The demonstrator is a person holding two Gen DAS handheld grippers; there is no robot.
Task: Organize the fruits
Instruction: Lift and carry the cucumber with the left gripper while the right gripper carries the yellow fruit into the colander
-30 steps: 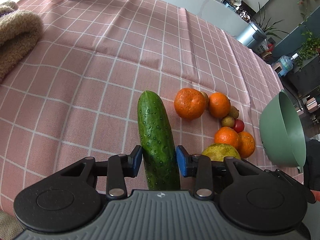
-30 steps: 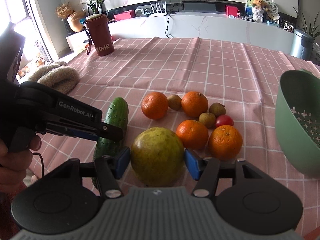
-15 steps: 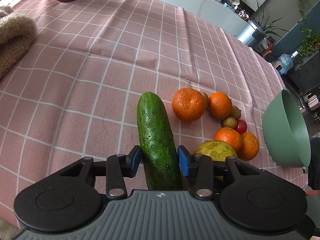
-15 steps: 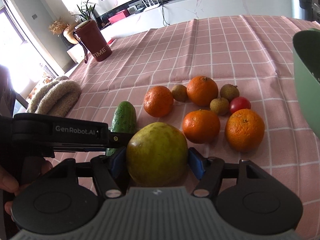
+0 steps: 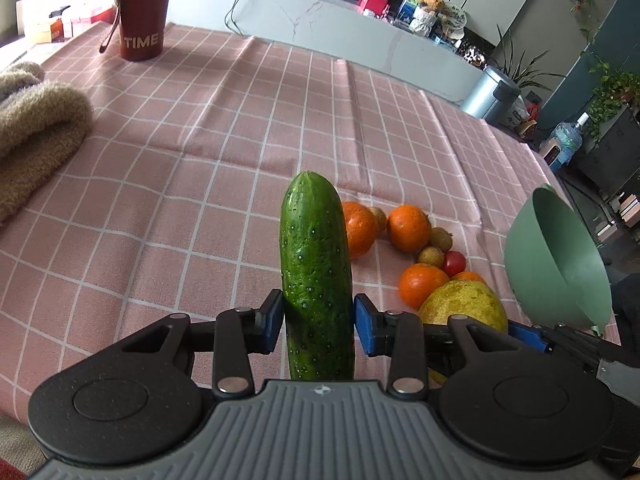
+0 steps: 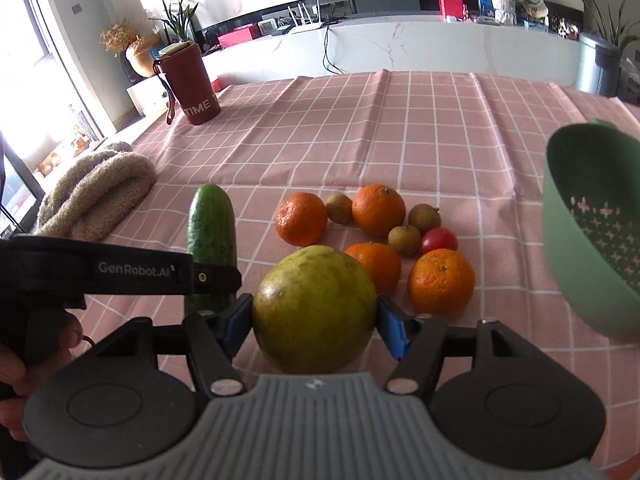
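Note:
My left gripper (image 5: 316, 322) is closing its blue pads on a dark green cucumber (image 5: 316, 264), which it holds lifted and pointing away from me above the pink checked cloth. In the right wrist view the cucumber (image 6: 212, 232) sticks up behind the left gripper's black finger (image 6: 160, 272). My right gripper (image 6: 316, 320) is shut on a large yellow-green round fruit (image 6: 316, 308), a pad pressing each side. Beyond it lie several oranges (image 6: 442, 280), small brown fruits (image 6: 404, 240) and a red tomato (image 6: 440, 240). A green colander bowl (image 6: 588, 248) stands tipped on the right.
A dark red cup marked TIME (image 5: 142, 12) stands at the far left of the table. A beige fluffy towel (image 5: 36, 128) lies folded at the left edge. The colander (image 5: 560, 264) sits near the table's right edge. A person's hand (image 6: 16, 364) grips the left handle.
The left gripper has risen and tilted up with the cucumber, whose tip now overlaps the nearest orange. The right gripper still has the big fruit between its pads.

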